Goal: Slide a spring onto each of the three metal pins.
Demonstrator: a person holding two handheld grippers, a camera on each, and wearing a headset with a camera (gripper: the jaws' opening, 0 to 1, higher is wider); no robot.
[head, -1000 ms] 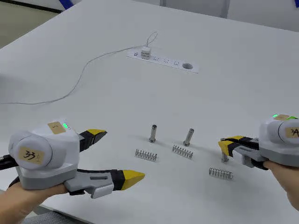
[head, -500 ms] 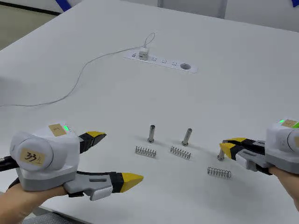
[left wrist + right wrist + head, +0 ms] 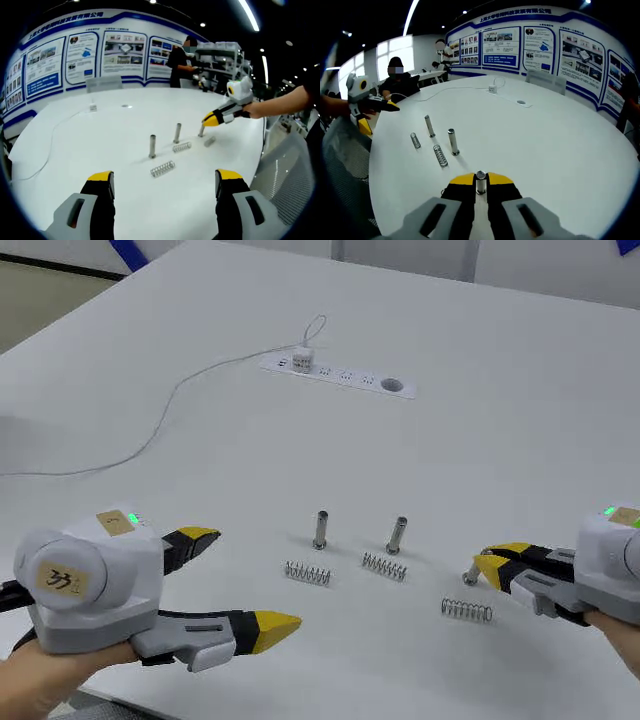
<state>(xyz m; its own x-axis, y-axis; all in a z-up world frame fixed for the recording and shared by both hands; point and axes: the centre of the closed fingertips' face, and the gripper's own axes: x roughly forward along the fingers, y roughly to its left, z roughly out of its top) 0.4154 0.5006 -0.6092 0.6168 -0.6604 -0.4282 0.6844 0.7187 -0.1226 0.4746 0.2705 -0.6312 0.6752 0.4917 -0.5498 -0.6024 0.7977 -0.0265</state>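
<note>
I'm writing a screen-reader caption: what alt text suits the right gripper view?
The right gripper has its yellow-tipped jaws closed on an upright metal pin on a white table. Two more pins stand beyond at left, with two loose springs beside them.

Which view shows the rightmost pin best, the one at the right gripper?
The right gripper view: the rightmost pin stands upright, close and central between the right gripper's yellow tips. The head view shows its lower part beside those tips; the left gripper view shows it small and far.
</note>
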